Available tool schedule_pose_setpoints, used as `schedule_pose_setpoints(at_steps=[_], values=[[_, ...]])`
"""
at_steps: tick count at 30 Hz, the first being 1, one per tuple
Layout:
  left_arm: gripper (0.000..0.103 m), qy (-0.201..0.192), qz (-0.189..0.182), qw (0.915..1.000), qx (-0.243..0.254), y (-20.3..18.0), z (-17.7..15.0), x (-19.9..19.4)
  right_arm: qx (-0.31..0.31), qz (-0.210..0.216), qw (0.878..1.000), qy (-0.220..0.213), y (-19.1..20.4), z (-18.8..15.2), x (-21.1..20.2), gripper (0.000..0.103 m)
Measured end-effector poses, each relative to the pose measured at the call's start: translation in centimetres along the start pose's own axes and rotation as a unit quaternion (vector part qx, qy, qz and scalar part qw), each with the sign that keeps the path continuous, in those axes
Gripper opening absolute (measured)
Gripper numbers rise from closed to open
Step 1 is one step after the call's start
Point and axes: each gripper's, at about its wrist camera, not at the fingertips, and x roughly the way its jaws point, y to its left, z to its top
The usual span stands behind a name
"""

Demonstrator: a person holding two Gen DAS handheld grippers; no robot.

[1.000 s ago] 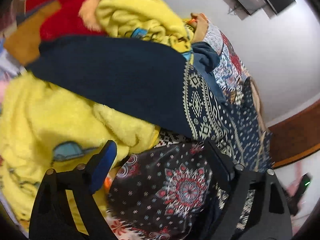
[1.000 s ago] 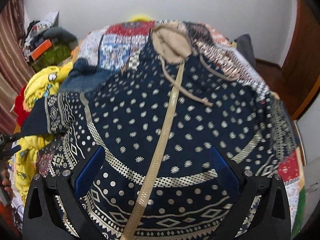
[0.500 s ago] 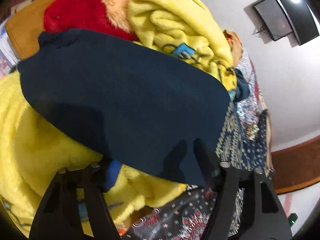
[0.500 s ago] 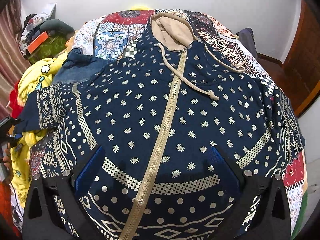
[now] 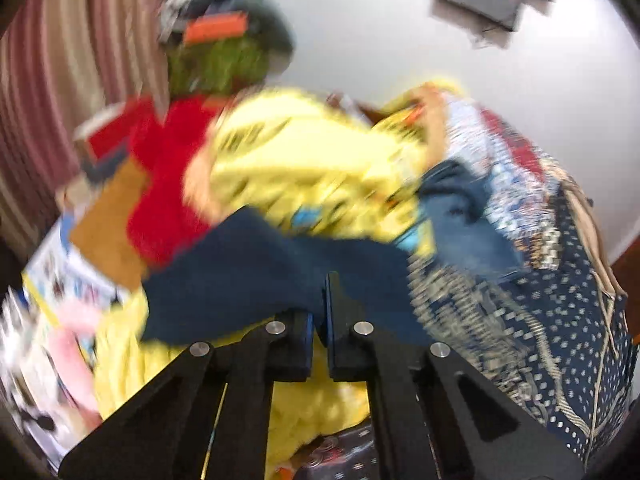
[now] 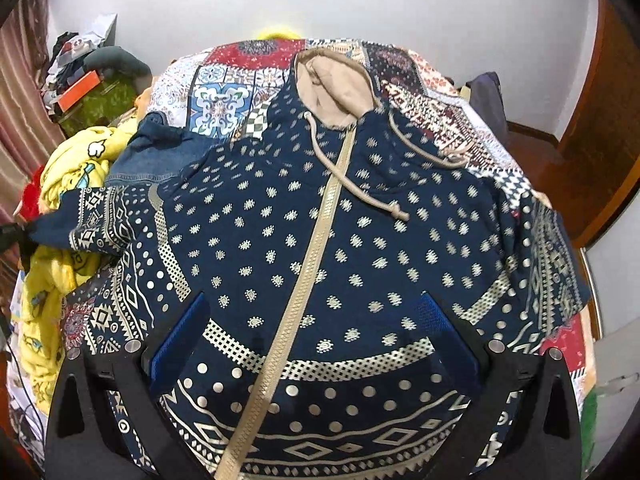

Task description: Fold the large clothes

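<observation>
Across a patchwork-covered bed, a navy patterned hoodie lay face up, its long axis running from the hem near the right gripper to the beige-lined hood toward the white wall. The beige zipper traced that axis. The right gripper hovered wide open over the hem, nothing between its blue pads. The left gripper had just been closing and pinched the plain navy cuff of the sleeve stretched sideways off the hoodie's left edge; that view was blurred. Left of the hoodie lay a yellow fleece, red fabric and denim. Beyond them stood a striped curtain and a cluttered pile. A wooden door stood right of the hoodie.
</observation>
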Motion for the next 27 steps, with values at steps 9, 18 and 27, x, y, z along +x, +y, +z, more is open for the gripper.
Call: schedule_pose_setpoints(at_steps=[9,18,27], values=[[0.002,-0.064,-0.114,0.9862,0.102,-12.8,4.1,-5.3,-0.002,0.0,1.0,-0.03,-1.7,0.4,-2.4,0.103],[0.002,-0.014,-0.215,0.9545,0.206,-28.3,-0.4,-4.8,0.015,-0.008,0.999,-0.04,-5.1,-0.2,-3.6,0.103],[0.002,0.116,-0.245,0.9195,0.285,-37.6,-11.1,-0.7,0.038,-0.02,0.999,-0.03,-8.7,-1.8,-4.0,0.103]])
